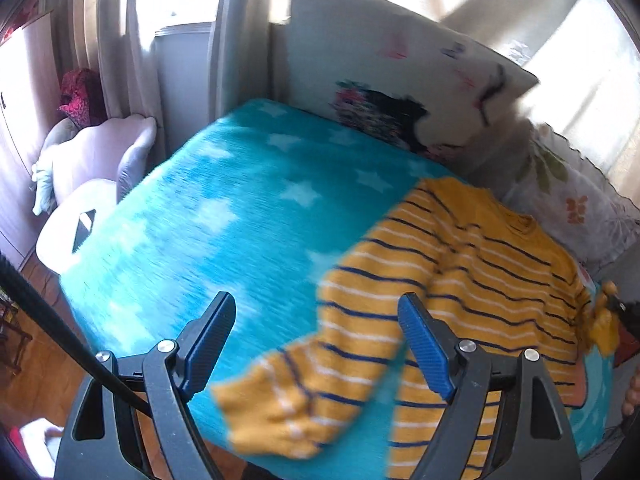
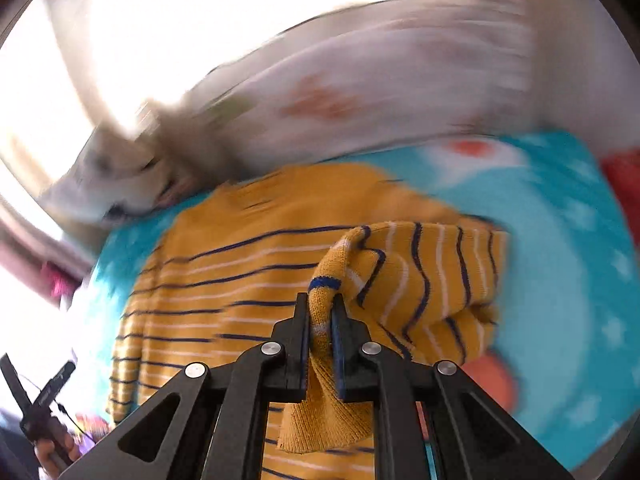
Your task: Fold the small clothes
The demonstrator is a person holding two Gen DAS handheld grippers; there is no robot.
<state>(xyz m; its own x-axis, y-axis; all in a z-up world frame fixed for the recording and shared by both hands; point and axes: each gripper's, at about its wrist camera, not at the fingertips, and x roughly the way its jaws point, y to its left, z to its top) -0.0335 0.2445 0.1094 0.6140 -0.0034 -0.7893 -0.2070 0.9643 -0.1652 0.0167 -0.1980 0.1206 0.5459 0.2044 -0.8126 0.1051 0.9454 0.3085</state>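
Note:
A small yellow sweater [image 1: 472,280] with navy and white stripes lies spread on a turquoise star blanket [image 1: 224,208]. My left gripper [image 1: 316,320] is open and empty, held above the sweater's near sleeve [image 1: 296,392], which reaches the blanket's front edge. My right gripper [image 2: 321,312] is shut on the other sleeve's cuff [image 2: 324,336] and holds that sleeve [image 2: 424,276] lifted and bunched over the sweater's body [image 2: 208,292]. The right gripper also shows at the far right of the left wrist view [image 1: 612,304].
A large printed pillow [image 1: 400,80] and a floral pillow [image 1: 568,192] stand along the back of the bed. A lilac chair [image 1: 92,160] stands left of the bed beside curtains. Wooden floor [image 1: 44,368] lies below the bed's front-left edge.

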